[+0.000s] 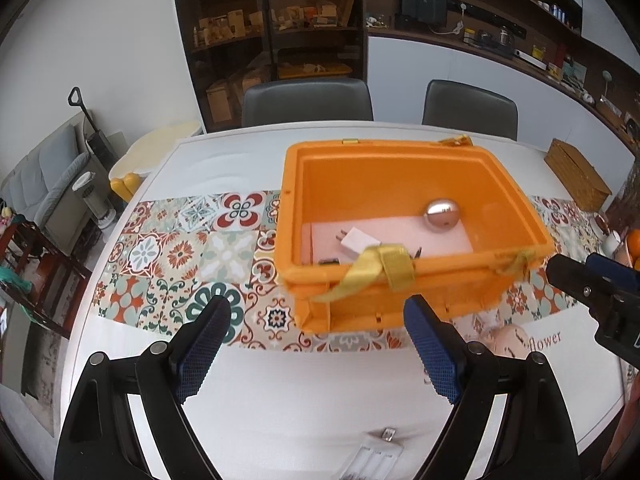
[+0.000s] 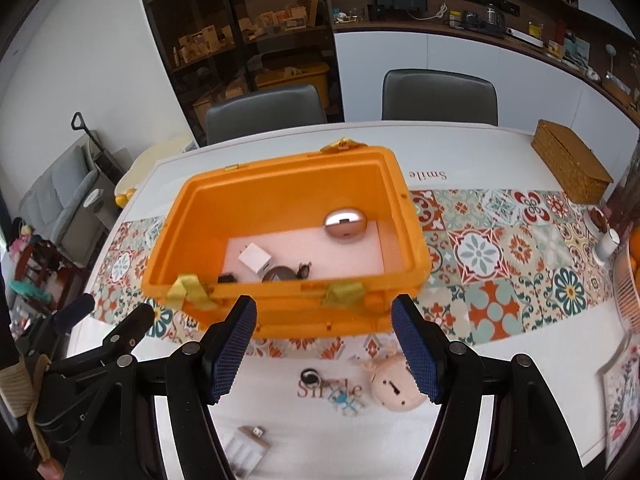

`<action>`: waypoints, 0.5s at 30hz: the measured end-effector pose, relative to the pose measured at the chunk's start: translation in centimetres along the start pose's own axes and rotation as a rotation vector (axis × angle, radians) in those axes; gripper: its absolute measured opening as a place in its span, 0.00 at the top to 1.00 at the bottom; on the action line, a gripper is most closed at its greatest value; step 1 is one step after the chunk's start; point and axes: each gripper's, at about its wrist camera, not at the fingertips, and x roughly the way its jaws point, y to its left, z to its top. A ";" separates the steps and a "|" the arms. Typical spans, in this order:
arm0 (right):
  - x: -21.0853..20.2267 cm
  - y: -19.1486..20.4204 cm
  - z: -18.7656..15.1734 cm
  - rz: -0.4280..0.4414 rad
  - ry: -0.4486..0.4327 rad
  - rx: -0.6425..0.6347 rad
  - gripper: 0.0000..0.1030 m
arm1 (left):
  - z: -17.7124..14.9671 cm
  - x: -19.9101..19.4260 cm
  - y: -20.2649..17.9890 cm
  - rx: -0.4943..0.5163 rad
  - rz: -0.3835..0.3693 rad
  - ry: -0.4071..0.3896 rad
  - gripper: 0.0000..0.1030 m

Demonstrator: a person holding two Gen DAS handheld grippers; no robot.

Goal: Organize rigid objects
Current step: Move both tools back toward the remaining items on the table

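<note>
Orange plastic forms the open storage bin [image 2: 280, 216] standing mid-desk on the patterned tile runner [image 2: 500, 256], and inside it lie a shiny rose-gold rounded case [image 2: 345, 222] toward the far right, a white plug adapter [image 2: 256, 258] nearer the left, and small dark items beside the adapter. Both the left claw [image 1: 318, 346] and the right claw [image 2: 324, 346] hang wide apart with nothing between their blue pads, just near of the bin. On the white desk [image 2: 480, 420] near the claws rest a round beige object [image 2: 396, 390], a small dark ring [image 2: 310, 377] and a white battery holder [image 2: 246, 446].
</note>
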 end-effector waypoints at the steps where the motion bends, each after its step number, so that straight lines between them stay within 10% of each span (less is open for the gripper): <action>1: -0.1 0.1 -0.4 -0.002 -0.001 -0.003 0.32 | -0.3 -0.1 0.0 0.003 -0.007 0.001 0.14; 15: -0.6 1.4 -5.0 0.003 0.037 0.003 0.32 | -4.6 -1.0 0.5 0.032 -0.078 0.012 0.14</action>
